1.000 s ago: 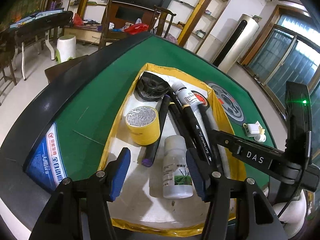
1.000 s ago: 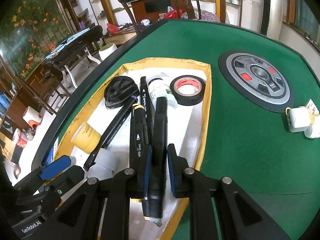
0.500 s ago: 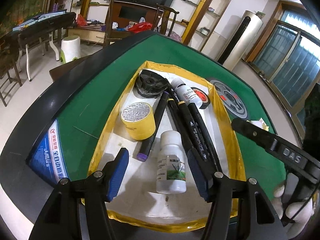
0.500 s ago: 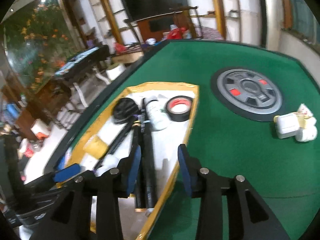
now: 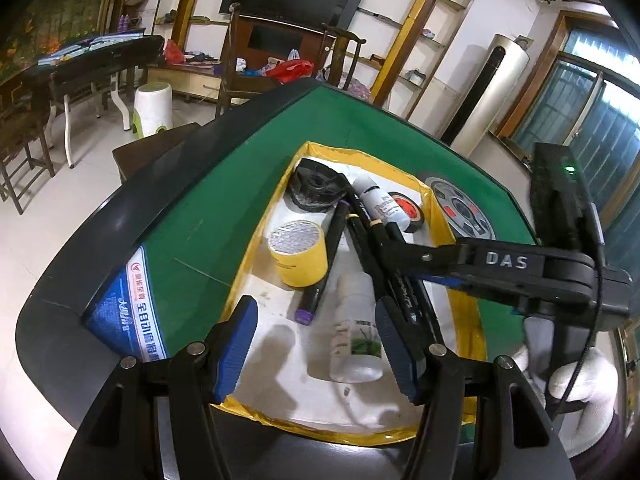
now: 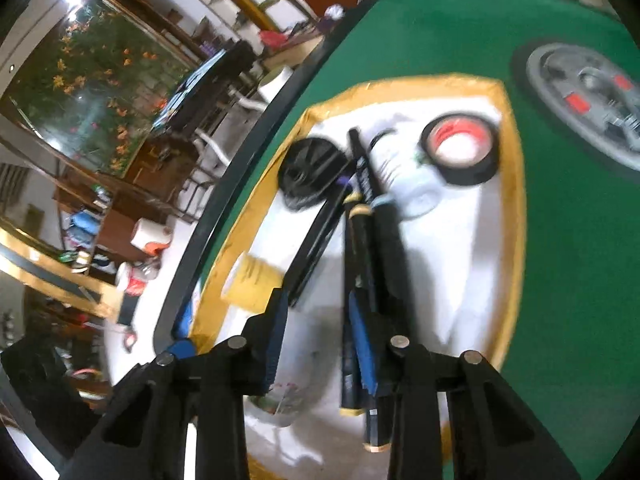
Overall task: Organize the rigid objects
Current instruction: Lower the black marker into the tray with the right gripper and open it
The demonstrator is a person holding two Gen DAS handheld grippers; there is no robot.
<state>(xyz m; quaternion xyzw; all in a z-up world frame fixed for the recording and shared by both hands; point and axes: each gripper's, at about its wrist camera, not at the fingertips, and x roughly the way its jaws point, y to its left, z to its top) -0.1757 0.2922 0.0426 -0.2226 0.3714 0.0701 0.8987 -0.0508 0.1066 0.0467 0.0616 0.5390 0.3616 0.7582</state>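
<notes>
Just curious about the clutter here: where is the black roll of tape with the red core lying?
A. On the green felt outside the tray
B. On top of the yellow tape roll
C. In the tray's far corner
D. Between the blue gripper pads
C: the black tape roll lies flat in the far corner of the yellow-edged tray, beside a white bottle.

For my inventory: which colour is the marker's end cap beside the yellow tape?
Purple end cap; left wrist view.

Black left claw [image 5: 316, 344] with blue pads, silver screws, "DAS" lettering, white glove [image 5: 580, 384]

Yellow-rimmed white tray [image 5: 466, 280] on green table [image 5: 208, 216], black markers [image 5: 384, 248].
</notes>
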